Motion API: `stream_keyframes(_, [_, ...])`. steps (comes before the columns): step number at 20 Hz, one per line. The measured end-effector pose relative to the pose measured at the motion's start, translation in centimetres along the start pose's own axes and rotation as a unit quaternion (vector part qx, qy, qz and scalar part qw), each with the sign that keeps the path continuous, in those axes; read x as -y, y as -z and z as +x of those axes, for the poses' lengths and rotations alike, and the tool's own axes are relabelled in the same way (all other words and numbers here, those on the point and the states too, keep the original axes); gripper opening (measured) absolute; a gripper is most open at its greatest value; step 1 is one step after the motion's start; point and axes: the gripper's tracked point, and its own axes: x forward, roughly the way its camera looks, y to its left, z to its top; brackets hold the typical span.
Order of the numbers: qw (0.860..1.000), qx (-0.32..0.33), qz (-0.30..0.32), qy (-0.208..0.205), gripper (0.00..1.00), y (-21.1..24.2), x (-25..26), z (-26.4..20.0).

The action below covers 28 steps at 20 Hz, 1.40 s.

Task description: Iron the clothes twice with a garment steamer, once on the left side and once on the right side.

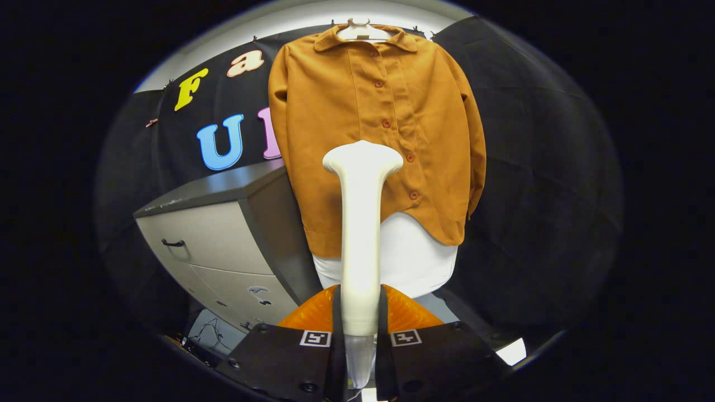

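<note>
Steamer (pixel 361 234) stood clamped between both fingers of my hand-held gripper (pixel 360 335), its white head raised toward the brown shirt (pixel 335 128). That shirt hung beyond it on a hanger (pixel 362 30), beside a grey drawer cabinet (pixel 223 234).

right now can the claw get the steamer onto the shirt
Probably yes: the claw is shut on the white steamer, whose head points at the brown shirt hanging beyond it, with nothing between them.

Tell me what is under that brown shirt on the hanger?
A white garment hangs below the brown shirt's hem; its upper part is covered. The gripper holds the white steamer in front.
</note>
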Motion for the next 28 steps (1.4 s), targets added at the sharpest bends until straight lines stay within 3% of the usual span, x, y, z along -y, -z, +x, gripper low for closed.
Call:
stream_keyframes(5, [0.996,0.093,-0.003,-0.002,0.23,-9.5,0.7,-3.5])
stream_keyframes(10, [0.983,0.185,-0.012,-0.011,0.23,-19.1,1.3,-6.6])
stream_keyframes(14, [0.975,0.223,-0.015,-0.004,0.23,-24.1,3.0,-6.3])
stream_keyframes(19, [0.975,0.220,-0.002,0.013,0.23,-25.3,6.2,-2.5])
stream_keyframes(28, [0.987,0.161,0.009,0.022,0.23,-20.5,9.7,5.2])
